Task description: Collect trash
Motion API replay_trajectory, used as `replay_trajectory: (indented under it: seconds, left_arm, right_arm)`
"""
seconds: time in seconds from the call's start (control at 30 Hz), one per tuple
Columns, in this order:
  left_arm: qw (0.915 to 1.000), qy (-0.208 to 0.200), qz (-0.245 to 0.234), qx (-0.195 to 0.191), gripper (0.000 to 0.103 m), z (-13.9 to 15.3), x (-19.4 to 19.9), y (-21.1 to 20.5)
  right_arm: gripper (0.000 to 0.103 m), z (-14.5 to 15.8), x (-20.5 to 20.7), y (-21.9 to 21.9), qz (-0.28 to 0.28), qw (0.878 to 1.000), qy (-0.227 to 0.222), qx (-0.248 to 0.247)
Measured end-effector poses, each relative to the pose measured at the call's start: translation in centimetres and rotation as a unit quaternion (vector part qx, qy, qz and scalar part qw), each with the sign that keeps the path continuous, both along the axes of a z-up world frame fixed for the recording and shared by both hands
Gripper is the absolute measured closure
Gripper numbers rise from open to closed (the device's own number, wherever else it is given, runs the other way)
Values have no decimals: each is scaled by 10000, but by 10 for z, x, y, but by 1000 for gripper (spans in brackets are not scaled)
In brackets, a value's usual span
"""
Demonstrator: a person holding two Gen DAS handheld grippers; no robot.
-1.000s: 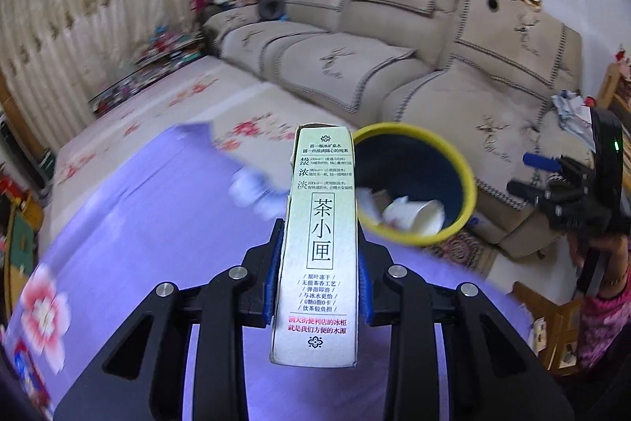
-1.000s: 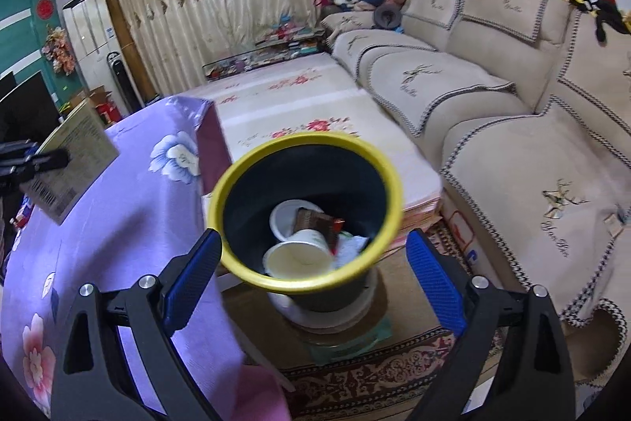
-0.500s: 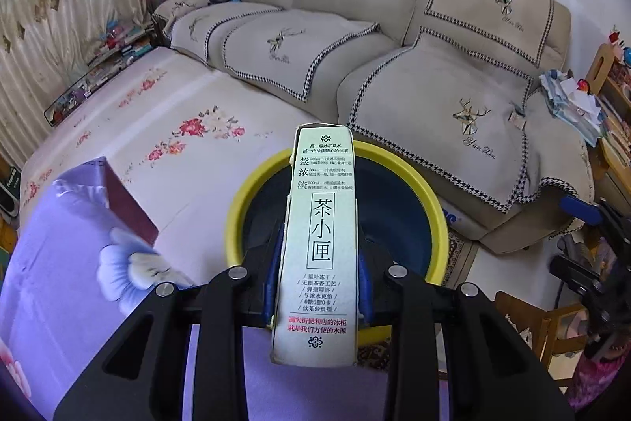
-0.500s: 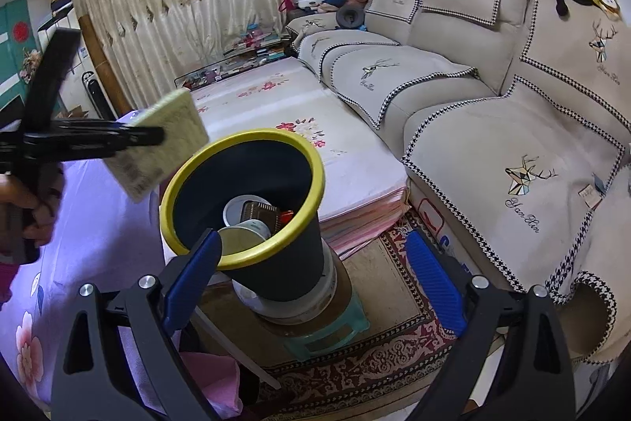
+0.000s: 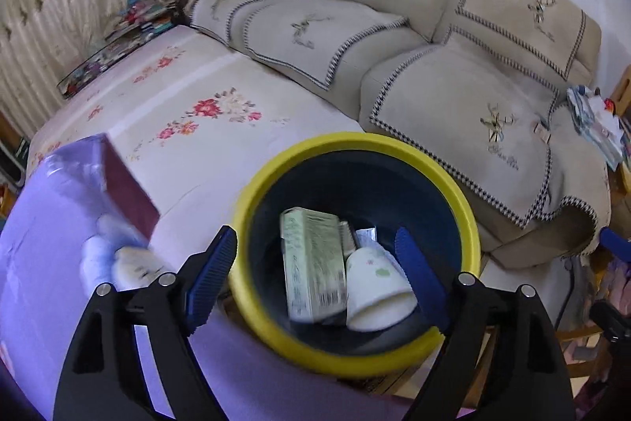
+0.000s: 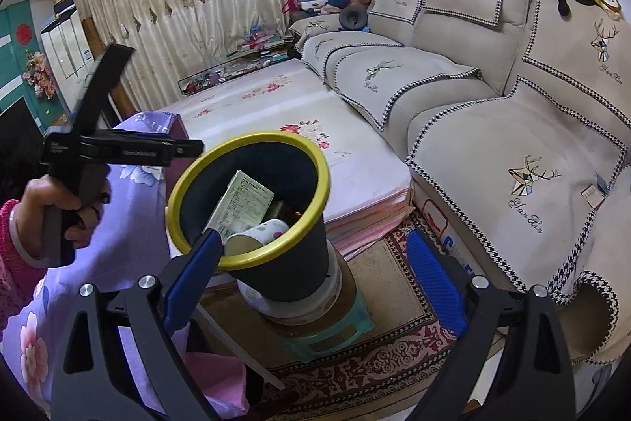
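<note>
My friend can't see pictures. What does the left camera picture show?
The open left claw hangs over a yellow-rimmed bin holding a pale green tea box and a white paper cup. A beige sofa sits behind.

the bin (image 5: pixel 467 208) mouth is open from above, its floor crowded by carton (image 5: pixel 313 265) and cup (image 5: pixel 374 283).

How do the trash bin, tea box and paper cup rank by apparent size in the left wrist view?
1. trash bin
2. tea box and paper cup: these look alike in size and the box is blurred, so they stay unranked.
</note>
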State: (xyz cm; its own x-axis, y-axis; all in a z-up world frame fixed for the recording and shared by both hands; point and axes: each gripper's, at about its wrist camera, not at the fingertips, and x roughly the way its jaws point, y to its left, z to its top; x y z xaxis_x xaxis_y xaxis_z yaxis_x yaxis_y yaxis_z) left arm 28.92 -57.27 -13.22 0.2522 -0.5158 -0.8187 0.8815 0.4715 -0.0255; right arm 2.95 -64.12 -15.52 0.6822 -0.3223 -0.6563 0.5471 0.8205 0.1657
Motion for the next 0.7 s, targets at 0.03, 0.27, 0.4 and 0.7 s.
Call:
replay_trajectory:
  seconds: [0.03,0.27,0.4,0.7]
  left_arm:
    - [9999,-41,48,-114,18,9,-2,11]
    - [9886,-725,809,-1042,5,88,-33,133]
    - [9742,-1133,1447,-1311,5,106,-61,210]
    - [9251,-1772,3115,-1253,5,110,-126,380]
  right_arm:
    - [13,1,1,3,36,10000,-10,-6]
    - [13,5,13,36,486,9988,-21,-68]
    - [12,10,18,61,822,9965,-10,-149]
    - [10,38,10,110,1197,9911,-229,-538]
